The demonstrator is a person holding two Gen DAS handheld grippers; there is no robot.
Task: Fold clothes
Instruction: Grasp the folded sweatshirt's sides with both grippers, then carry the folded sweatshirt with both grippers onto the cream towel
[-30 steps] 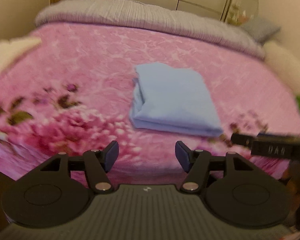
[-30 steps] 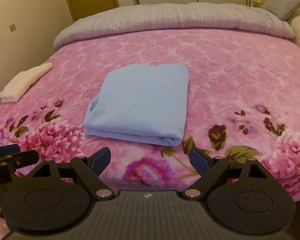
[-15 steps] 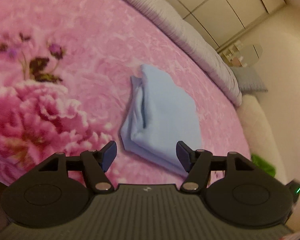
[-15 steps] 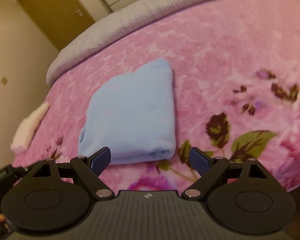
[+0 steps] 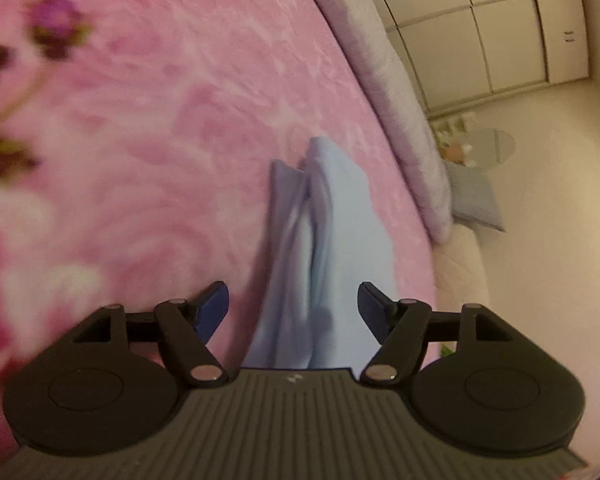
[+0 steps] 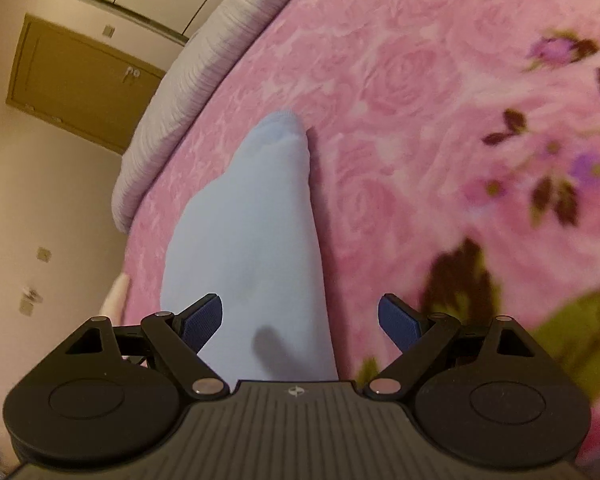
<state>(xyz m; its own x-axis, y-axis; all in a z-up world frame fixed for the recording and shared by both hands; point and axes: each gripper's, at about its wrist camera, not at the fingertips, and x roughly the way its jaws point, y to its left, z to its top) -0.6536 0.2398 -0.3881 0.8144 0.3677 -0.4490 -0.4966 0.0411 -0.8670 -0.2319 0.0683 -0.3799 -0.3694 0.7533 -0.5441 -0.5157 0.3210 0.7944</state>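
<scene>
Pink floral bed [image 5: 148,128] underlies both; the left gripper [image 5: 292,308], jaws widening, and the right gripper [image 6: 300,316], jaws wide apart, each straddle the folded blue garment [image 5: 340,232] without gripping. Both sit lower, closer and rolled versus a second ago.

folded garment [image 6: 252,240]: plain light blue
bedspread [image 6: 400,80]: pink, rose-patterned
quilt [image 6: 188,92]: grey, ribbed
door [image 6: 76,80]: brown

Blanket flowers [image 5: 4,92] blurred, blue garment's [image 5: 332,248] near end hidden
</scene>
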